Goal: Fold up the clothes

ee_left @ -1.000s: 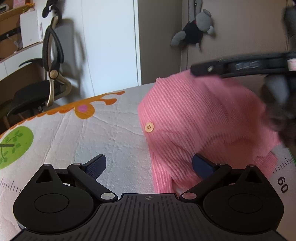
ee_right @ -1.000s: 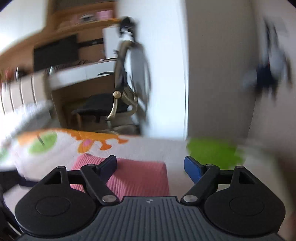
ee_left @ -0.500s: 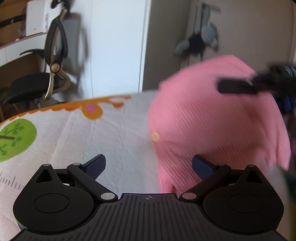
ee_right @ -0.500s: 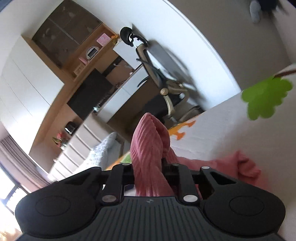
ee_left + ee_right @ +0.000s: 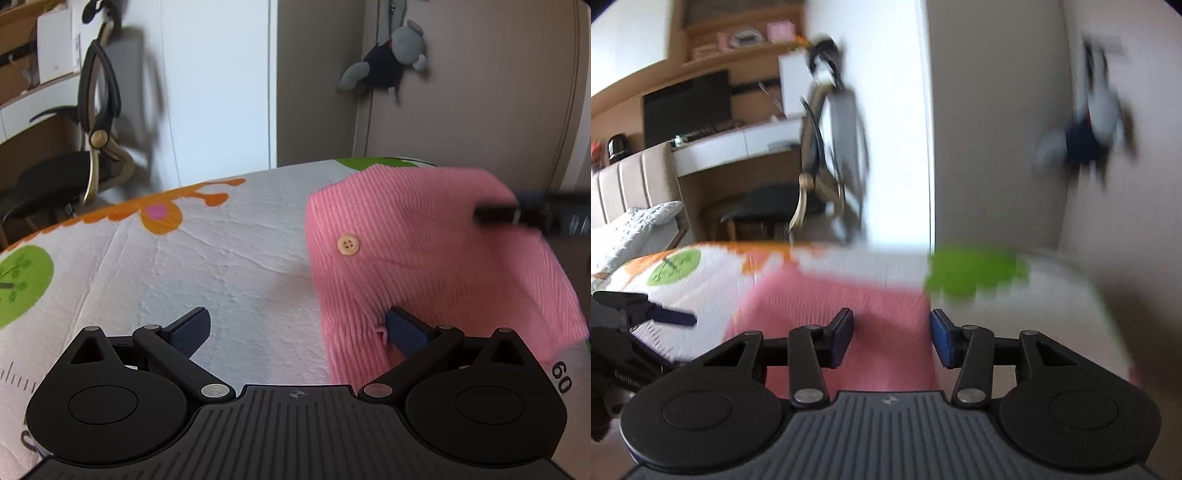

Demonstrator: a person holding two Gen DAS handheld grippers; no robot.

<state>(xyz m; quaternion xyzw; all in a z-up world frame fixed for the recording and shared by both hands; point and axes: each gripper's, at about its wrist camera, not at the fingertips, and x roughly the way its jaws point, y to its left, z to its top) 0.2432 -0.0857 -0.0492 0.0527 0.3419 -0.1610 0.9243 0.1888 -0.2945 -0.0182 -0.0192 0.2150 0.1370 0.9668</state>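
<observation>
A pink ribbed garment (image 5: pixel 417 266) with a beige button (image 5: pixel 347 244) lies folded on the printed white mat (image 5: pixel 221 258). My left gripper (image 5: pixel 299 328) is open, its right finger against the garment's left edge, its left finger over bare mat. In the right wrist view the garment (image 5: pixel 849 314) lies flat under my right gripper (image 5: pixel 892 332), which is open just above it with nothing between the pads. The right gripper's finger shows blurred over the garment's right side in the left wrist view (image 5: pixel 517 216).
The mat carries orange and green prints (image 5: pixel 162 218) and a ruler scale. An office chair (image 5: pixel 96 122) and a desk stand beyond the far edge. A plush toy (image 5: pixel 388 62) hangs on the cabinet door behind.
My right gripper held a raised fold of the garment half a second ago; now it has let go and stands open. The garment has dropped flat onto the mat.
</observation>
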